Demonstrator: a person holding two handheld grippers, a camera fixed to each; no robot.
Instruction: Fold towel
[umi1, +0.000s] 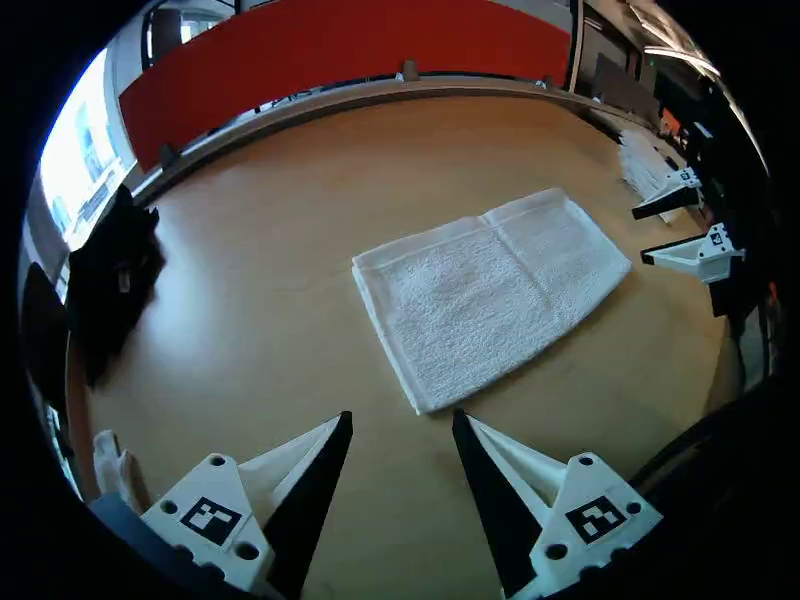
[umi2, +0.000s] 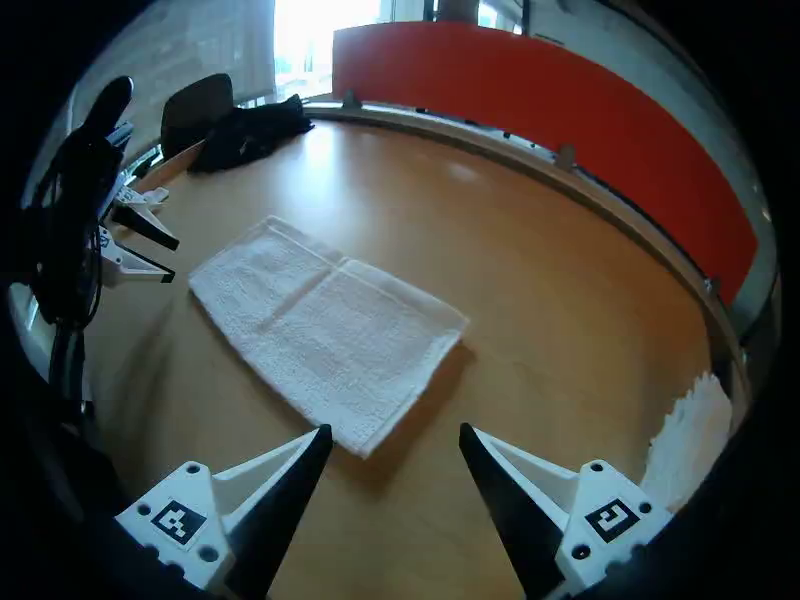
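A white towel (umi1: 490, 290) lies folded and flat on the wooden table (umi1: 300, 250). In the left gripper view my left gripper (umi1: 400, 430) is open just short of the towel's near corner, holding nothing. At the right edge of that view the right gripper (umi1: 668, 232) is open beside the towel's far end. In the right gripper view the towel (umi2: 325, 330) lies ahead of my open right gripper (umi2: 395, 440), whose fingers stand near its closest corner. The left gripper (umi2: 170, 260) is open at the towel's far left end.
A red panel (umi1: 340, 60) runs along the table's far curved edge. Dark clothing (umi1: 110, 270) and a chair (umi2: 195, 110) sit at one end of the table. A stack of white towels (umi2: 695, 440) lies near the table edge on the right.
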